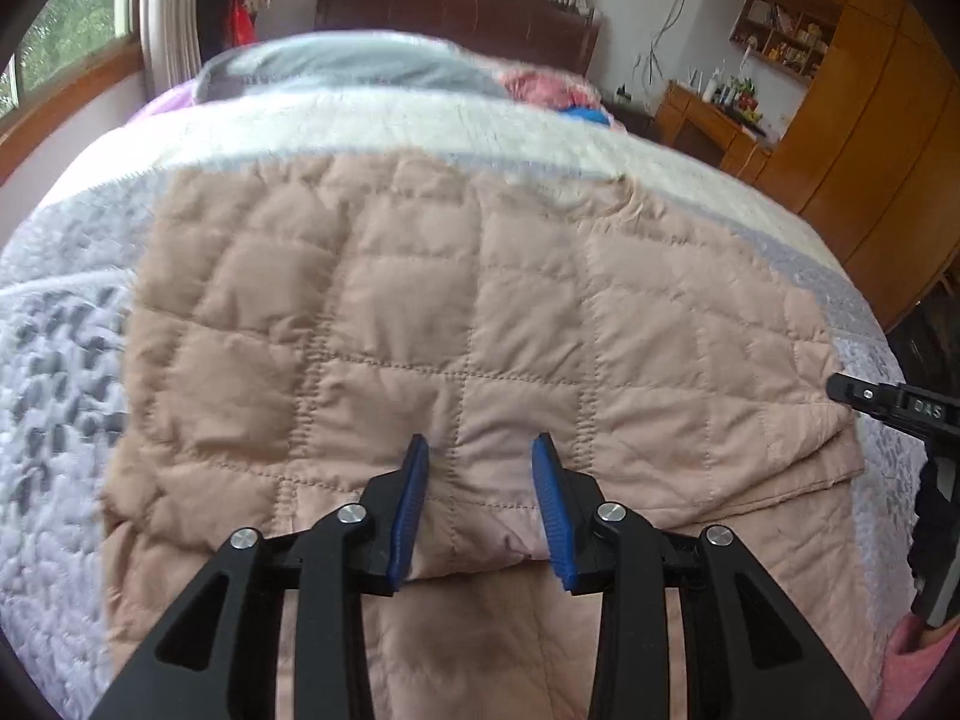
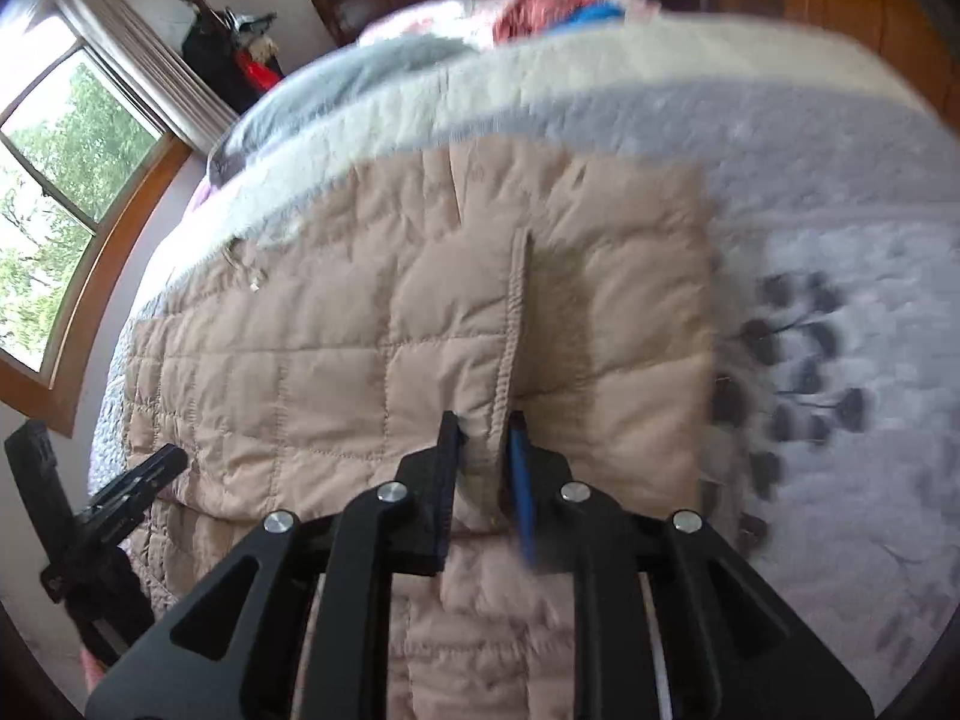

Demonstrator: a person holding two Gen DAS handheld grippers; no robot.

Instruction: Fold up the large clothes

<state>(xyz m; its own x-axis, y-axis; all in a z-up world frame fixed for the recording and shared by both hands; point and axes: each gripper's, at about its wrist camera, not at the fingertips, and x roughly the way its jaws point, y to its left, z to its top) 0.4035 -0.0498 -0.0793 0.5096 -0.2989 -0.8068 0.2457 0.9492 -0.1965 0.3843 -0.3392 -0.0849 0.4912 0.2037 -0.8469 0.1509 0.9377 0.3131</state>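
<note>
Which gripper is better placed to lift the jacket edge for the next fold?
Probably right. The right gripper already pinches a stitched edge of the jacket. The left gripper straddles puffy fabric with open jaws.

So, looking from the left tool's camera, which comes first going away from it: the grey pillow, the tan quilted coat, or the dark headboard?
1. Tan coat, right under the left tool, on the bed.
2. Grey pillow, farther up the bed.
3. Headboard, behind the pillow at the wall.
</note>
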